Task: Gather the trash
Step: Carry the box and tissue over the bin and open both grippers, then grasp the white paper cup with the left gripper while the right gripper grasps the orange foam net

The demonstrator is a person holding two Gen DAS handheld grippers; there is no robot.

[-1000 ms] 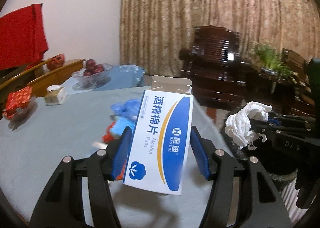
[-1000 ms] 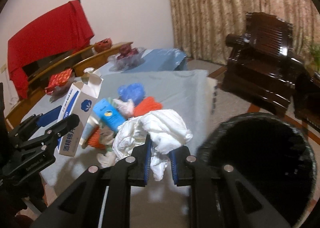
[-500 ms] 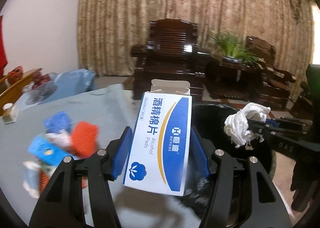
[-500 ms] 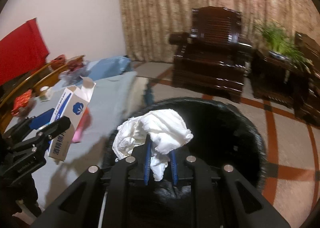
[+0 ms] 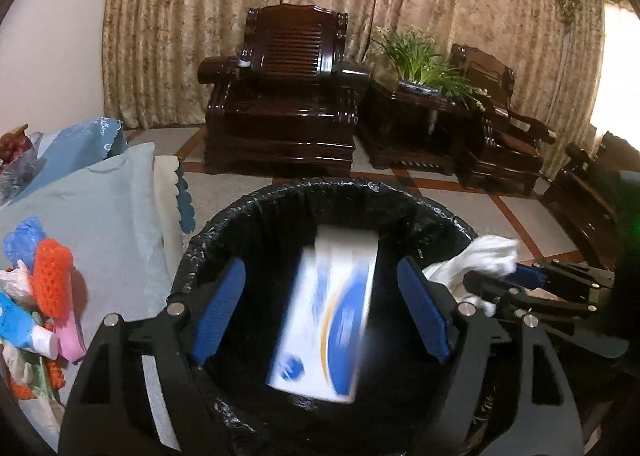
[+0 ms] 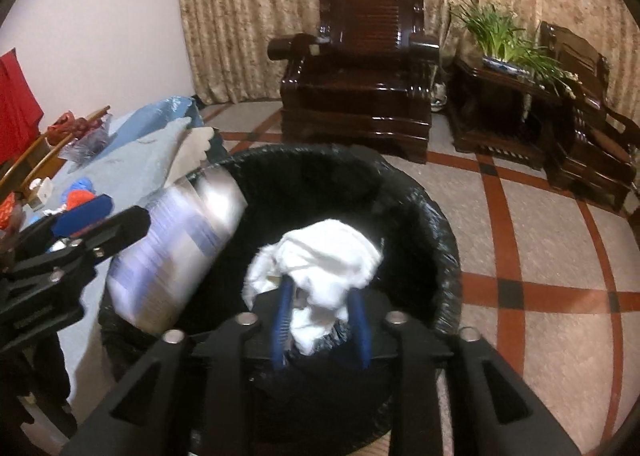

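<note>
One blurred white-and-blue box (image 5: 326, 320), crumpled white tissue (image 6: 320, 260), black-lined bin (image 5: 224, 224)

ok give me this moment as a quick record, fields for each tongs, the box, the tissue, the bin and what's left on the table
left tongs: open, jaws just widened, box released
box: blurred, dropping into bin
right tongs: jaws just opening, tissue between them
tissue: white wad above bin
bin: black liner
table: blue cloth, colourful trash pile remains
</note>
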